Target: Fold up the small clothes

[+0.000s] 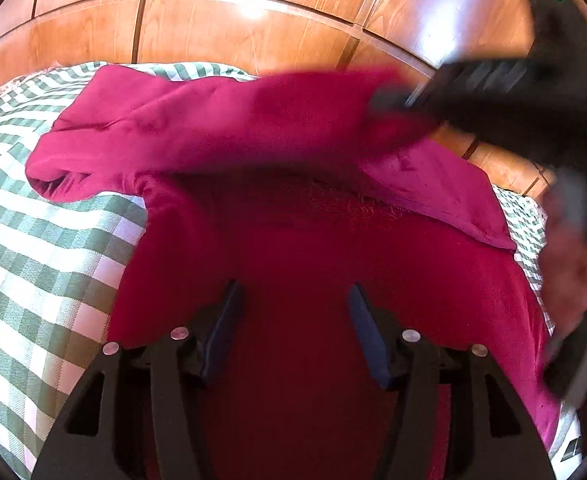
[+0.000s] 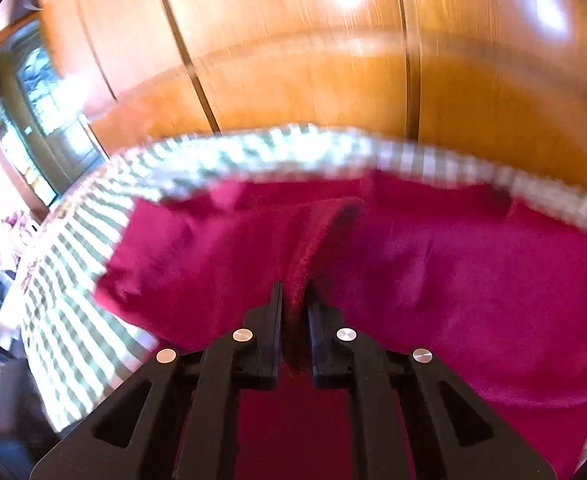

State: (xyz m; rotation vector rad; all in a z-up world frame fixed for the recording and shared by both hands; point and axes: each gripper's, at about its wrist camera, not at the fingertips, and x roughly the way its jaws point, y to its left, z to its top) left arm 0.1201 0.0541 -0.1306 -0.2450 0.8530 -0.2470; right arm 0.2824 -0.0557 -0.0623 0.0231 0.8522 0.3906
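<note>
A crimson fleece garment lies spread on a green-and-white checked cloth. My left gripper hovers over its near part, jaws open, nothing pinched between the blue pads. In the left wrist view the right gripper appears blurred at upper right, lifting a fold of the garment over the middle. In the right wrist view my right gripper is shut on a ridge of the crimson fleece garment, which rises up between the fingers.
The checked cloth covers a bed or table that ends in front of glossy wooden wardrobe doors. A hand shows blurred at the right edge. A window and clutter lie at the far left of the right wrist view.
</note>
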